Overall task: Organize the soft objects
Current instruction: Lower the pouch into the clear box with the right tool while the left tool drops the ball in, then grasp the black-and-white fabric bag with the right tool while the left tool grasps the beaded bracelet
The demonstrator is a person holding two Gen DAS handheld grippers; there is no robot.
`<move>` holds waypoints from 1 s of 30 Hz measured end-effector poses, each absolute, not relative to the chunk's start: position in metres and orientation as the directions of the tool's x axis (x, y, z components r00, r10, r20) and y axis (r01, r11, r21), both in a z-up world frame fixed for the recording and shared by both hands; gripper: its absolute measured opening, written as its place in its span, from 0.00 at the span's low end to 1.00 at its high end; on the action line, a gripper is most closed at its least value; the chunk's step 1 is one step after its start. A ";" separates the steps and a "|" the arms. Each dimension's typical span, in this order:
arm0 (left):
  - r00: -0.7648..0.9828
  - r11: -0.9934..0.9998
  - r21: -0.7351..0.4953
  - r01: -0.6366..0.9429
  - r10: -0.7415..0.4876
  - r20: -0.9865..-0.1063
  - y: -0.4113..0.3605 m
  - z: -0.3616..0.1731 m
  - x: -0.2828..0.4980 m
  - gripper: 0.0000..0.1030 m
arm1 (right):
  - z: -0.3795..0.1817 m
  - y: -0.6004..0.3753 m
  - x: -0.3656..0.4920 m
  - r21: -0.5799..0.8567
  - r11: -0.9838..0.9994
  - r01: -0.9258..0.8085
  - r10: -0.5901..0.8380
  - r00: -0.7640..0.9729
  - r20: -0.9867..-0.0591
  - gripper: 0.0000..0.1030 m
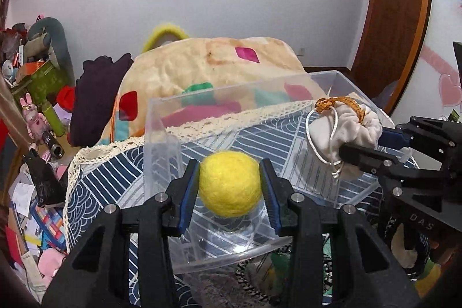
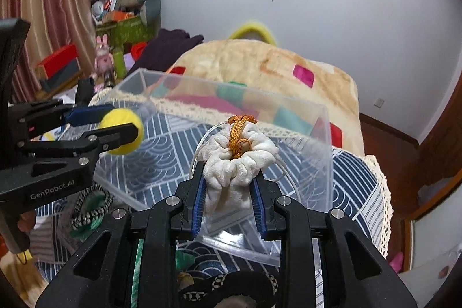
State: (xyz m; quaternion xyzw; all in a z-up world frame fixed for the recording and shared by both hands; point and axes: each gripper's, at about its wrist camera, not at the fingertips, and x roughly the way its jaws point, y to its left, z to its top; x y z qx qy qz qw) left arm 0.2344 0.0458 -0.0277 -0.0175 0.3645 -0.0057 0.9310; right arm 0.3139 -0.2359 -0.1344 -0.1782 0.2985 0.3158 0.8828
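My left gripper (image 1: 230, 184) is shut on a yellow felt ball (image 1: 230, 183) and holds it above the near end of a clear plastic box (image 1: 161, 134). My right gripper (image 2: 230, 181) is shut on a white drawstring pouch (image 2: 239, 160) tied with an orange cord, held over the same box (image 2: 326, 163). In the left wrist view the pouch (image 1: 346, 129) and right gripper (image 1: 363, 146) are at the right. In the right wrist view the ball (image 2: 121, 117) and left gripper (image 2: 115, 126) are at the left. The box looks empty.
The box stands on a blue patterned cloth with a lace edge (image 1: 109, 181). More soft items lie near me, among them a black-and-white braided band on green fabric (image 2: 89, 212). A folded blanket (image 1: 208, 68) lies behind. Cluttered shelves and toys (image 1: 37, 71) are at the left.
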 end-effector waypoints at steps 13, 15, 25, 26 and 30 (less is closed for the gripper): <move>0.780 0.998 -0.068 -0.001 -0.042 -0.625 0.041 -0.006 0.205 0.62 | -0.115 -0.242 0.300 -0.165 0.733 -0.660 0.466 0.665 -0.584 0.55; 0.797 0.998 -0.069 -0.008 -0.035 -0.604 0.042 0.004 0.197 0.71 | -0.106 -0.246 0.298 -0.157 0.737 -0.657 0.480 0.673 -0.562 0.59; 0.859 0.998 -0.055 0.000 -0.029 -0.510 0.040 0.029 0.147 0.86 | -0.077 -0.269 0.262 -0.149 0.749 -0.645 0.539 0.725 -0.429 0.63; 0.860 0.998 -0.061 0.008 -0.038 -0.508 0.039 0.029 0.144 0.86 | -0.076 -0.270 0.259 -0.151 0.750 -0.644 0.540 0.728 -0.423 0.63; 0.857 0.996 -0.075 0.038 -0.071 -0.510 0.034 0.022 0.131 0.86 | -0.082 -0.281 0.249 -0.149 0.762 -0.631 0.538 0.743 -0.397 0.72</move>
